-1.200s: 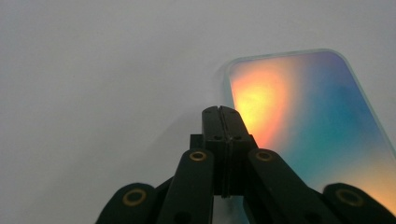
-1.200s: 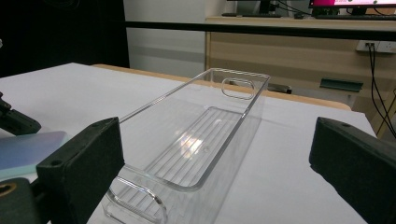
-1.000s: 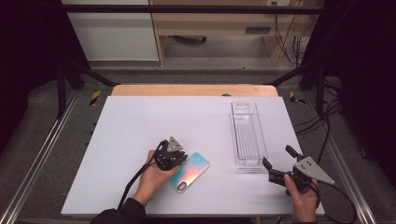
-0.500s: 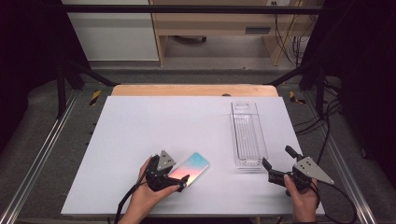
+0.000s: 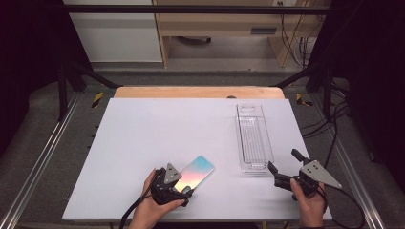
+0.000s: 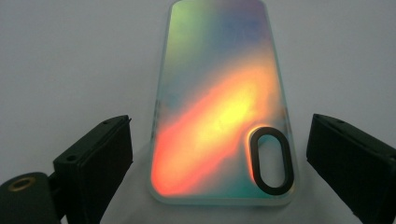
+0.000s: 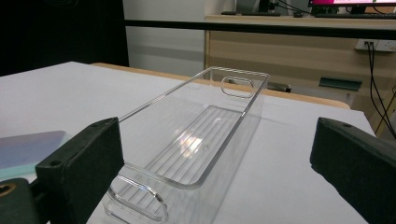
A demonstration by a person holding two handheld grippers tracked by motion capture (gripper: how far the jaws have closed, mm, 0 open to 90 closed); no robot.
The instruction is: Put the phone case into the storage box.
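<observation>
Left gripper (image 5: 187,192) just spread wide, jaws either side of phone case (image 6: 219,107) without touching, case flat on table (image 5: 143,143). Right gripper (image 5: 283,166) wide too, holding nothing, facing clear tray (image 5: 253,138).

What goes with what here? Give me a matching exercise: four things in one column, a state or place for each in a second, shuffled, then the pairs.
1. phone case
2. clear tray
3. left gripper
4. right gripper

A. empty, on the table's right side
B. open, jaws either side of the case's near end
C. lying flat, rainbow-coloured
D. open, facing the tray's near end

Pairs: 1-C, 2-A, 3-B, 4-D
</observation>
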